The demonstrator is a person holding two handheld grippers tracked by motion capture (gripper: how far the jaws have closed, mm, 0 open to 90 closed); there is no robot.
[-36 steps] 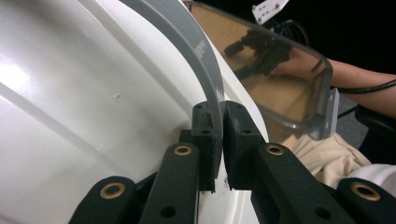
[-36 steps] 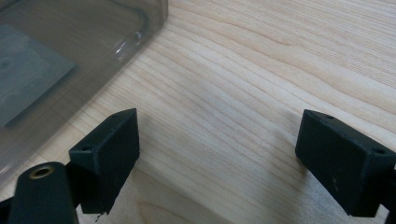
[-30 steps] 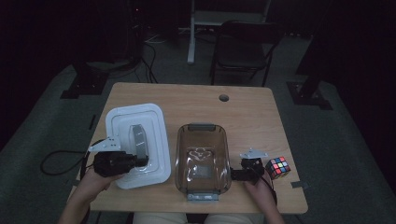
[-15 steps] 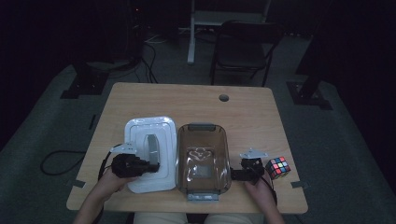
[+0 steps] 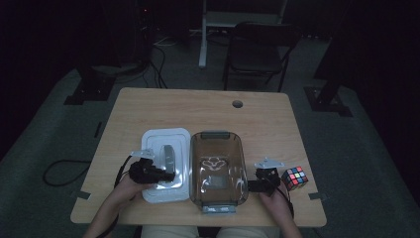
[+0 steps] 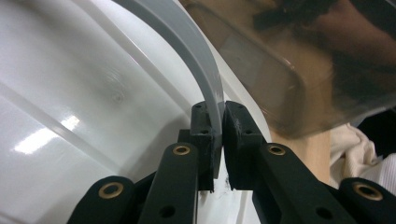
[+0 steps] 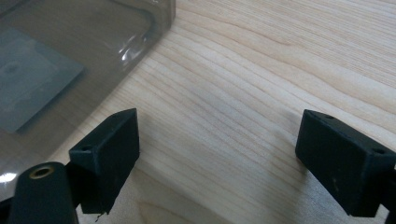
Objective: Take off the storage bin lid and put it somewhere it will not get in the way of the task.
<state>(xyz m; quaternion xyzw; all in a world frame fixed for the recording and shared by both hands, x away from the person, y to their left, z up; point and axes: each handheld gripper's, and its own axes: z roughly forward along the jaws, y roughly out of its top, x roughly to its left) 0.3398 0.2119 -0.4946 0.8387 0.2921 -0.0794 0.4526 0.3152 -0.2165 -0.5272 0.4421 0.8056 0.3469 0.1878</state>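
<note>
White plastic lid (image 5: 166, 168) lies flat on the desk (image 5: 277, 124), just left of a clear brown box (image 5: 218, 168), touching or nearly so; the left hand-held gripper (image 6: 219, 128) is clenched on the lid's grey handle (image 6: 196, 56); the right hand-held gripper (image 7: 217, 149) rests released over bare wood beside the box, near a puzzle cube (image 5: 294, 178); judging by this, the lid is off and set down; letting go remains.

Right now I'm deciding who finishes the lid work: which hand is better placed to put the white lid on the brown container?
Left. The left gripper is clamped on the lid's grey handle, beside the container. The right gripper is open over bare table.
</note>
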